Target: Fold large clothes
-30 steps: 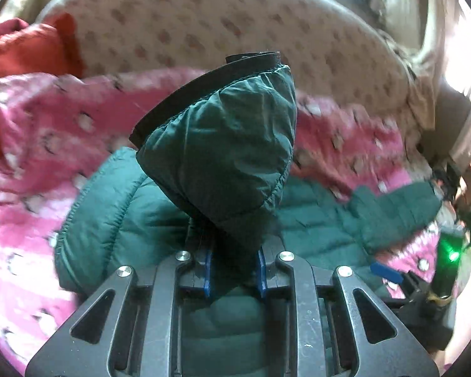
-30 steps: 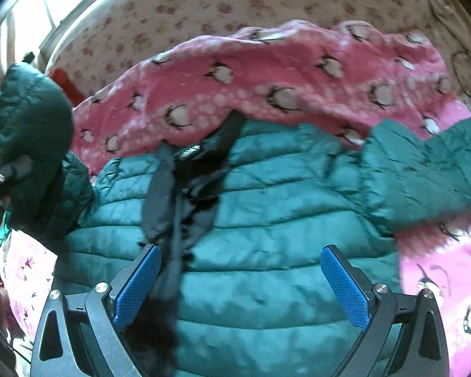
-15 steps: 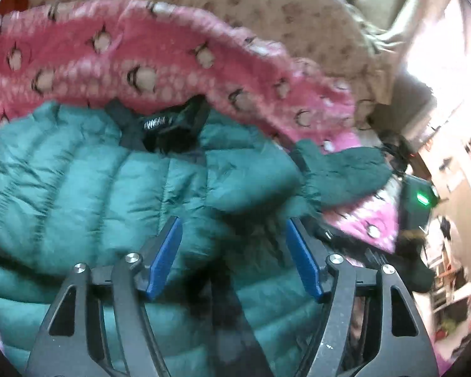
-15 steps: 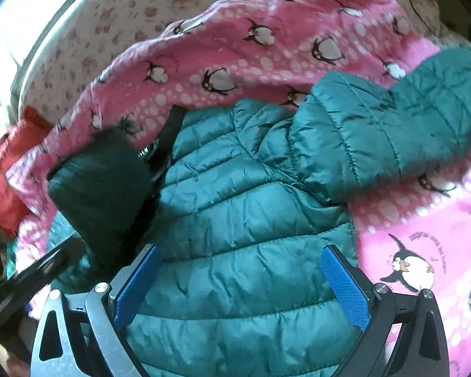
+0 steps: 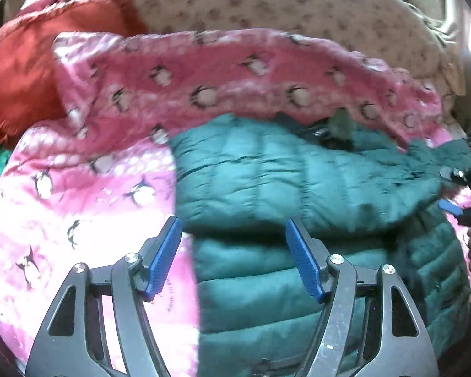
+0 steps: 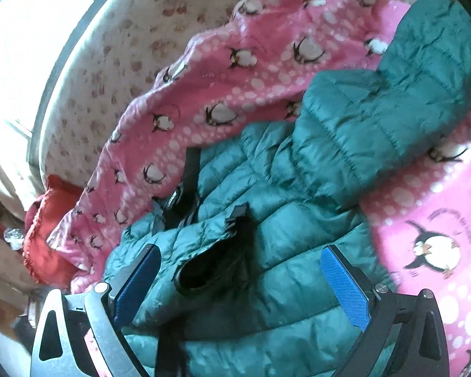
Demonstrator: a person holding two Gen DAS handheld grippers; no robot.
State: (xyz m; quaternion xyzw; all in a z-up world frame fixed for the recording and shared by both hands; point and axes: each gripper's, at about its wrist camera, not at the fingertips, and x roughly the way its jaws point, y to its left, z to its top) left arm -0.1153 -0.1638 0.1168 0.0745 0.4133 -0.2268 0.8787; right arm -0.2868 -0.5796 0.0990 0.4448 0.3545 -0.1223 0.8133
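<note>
A dark green quilted puffer jacket (image 5: 285,182) lies on a pink penguin blanket (image 5: 88,194). One sleeve lies folded across its body, with the dark cuff opening (image 6: 204,273) facing the right wrist view. The other sleeve (image 6: 424,72) stretches out to the upper right on the blanket. The black collar (image 6: 185,188) is at the top. My left gripper (image 5: 232,254) is open and empty above the jacket's left edge. My right gripper (image 6: 238,286) is open and empty, just above the folded sleeve's cuff.
A red cushion (image 5: 25,72) lies at the far left by the blanket's corner. A beige flowered sheet (image 5: 267,9) covers the bed behind. The pink blanket (image 6: 439,251) spreads to the right of the jacket. The right gripper's blue pad (image 5: 450,207) shows at the left view's right edge.
My left gripper let go of the green sleeve, which now lies folded across the jacket's body. It opened and drew back to the jacket's left edge. The right gripper stayed open and shifted over the cuff.
</note>
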